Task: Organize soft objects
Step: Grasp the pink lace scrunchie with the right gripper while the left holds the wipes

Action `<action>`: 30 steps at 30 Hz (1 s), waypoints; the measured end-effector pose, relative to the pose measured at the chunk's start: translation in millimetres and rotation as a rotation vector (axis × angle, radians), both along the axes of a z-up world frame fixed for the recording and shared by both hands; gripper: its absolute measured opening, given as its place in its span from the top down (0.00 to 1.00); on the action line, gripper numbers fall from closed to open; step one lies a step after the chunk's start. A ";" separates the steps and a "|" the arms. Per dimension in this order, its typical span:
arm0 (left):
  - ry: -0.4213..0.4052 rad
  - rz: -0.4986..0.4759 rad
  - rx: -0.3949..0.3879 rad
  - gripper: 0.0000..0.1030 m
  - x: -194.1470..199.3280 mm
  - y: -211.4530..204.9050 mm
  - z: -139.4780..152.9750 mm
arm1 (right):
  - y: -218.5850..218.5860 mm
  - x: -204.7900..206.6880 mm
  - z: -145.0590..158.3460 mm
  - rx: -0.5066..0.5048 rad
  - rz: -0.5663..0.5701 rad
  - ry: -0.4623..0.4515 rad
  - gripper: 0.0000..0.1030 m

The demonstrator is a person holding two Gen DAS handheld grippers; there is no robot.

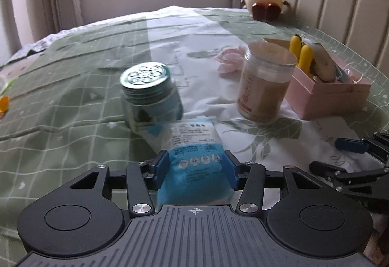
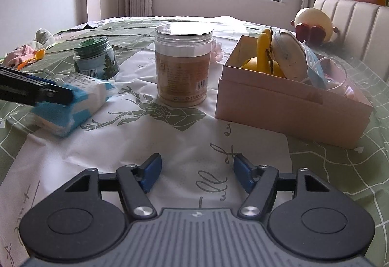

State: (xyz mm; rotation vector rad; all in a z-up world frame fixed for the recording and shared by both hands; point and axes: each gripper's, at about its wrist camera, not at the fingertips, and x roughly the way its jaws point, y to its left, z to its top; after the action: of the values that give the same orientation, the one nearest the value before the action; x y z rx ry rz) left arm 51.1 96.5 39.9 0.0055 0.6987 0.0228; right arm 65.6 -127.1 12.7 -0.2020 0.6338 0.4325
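Observation:
A blue and white tissue pack [image 1: 194, 145] [image 2: 80, 101] lies lengthwise on the bed sheet in front of a green-lidded jar [image 1: 150, 94] [image 2: 96, 60]. My left gripper [image 1: 195, 165] [image 2: 36, 90] straddles the pack's near end, with both blue pads against its sides. To the right, my right gripper [image 2: 197, 169] [image 1: 340, 156] hovers over the white part of the sheet, open and with nothing between its fingers. A pink box [image 2: 291, 109] [image 1: 328, 94] at the right holds a yellow plush toy [image 2: 263, 48], a round white soft item and a blue face mask.
A clear plastic jar [image 2: 183, 65] [image 1: 265, 82] stands between the pack and the box. Pink fabric [image 1: 229, 60] lies behind it. A cream plush [image 2: 313, 21] sits by the padded headboard [image 1: 340, 12]. Crumpled clothes [image 2: 22, 55] lie at the bed's far left.

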 end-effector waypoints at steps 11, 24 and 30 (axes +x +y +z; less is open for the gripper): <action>0.034 0.037 -0.050 0.22 30.2 5.7 -12.1 | -7.4 8.2 -0.6 0.075 0.045 0.092 0.15; -0.043 0.025 -0.256 0.41 21.0 26.9 -2.9 | 7.7 10.4 7.2 -0.046 0.151 0.080 0.20; -0.097 0.149 -0.201 0.43 -4.8 80.3 23.9 | 34.3 39.5 103.6 -0.037 0.241 -0.016 0.30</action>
State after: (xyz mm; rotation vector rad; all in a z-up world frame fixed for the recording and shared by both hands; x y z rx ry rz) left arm 46.3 176.8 63.8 -0.2388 0.6007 0.0953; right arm 105.1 -92.8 116.4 -0.3185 0.6046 0.6508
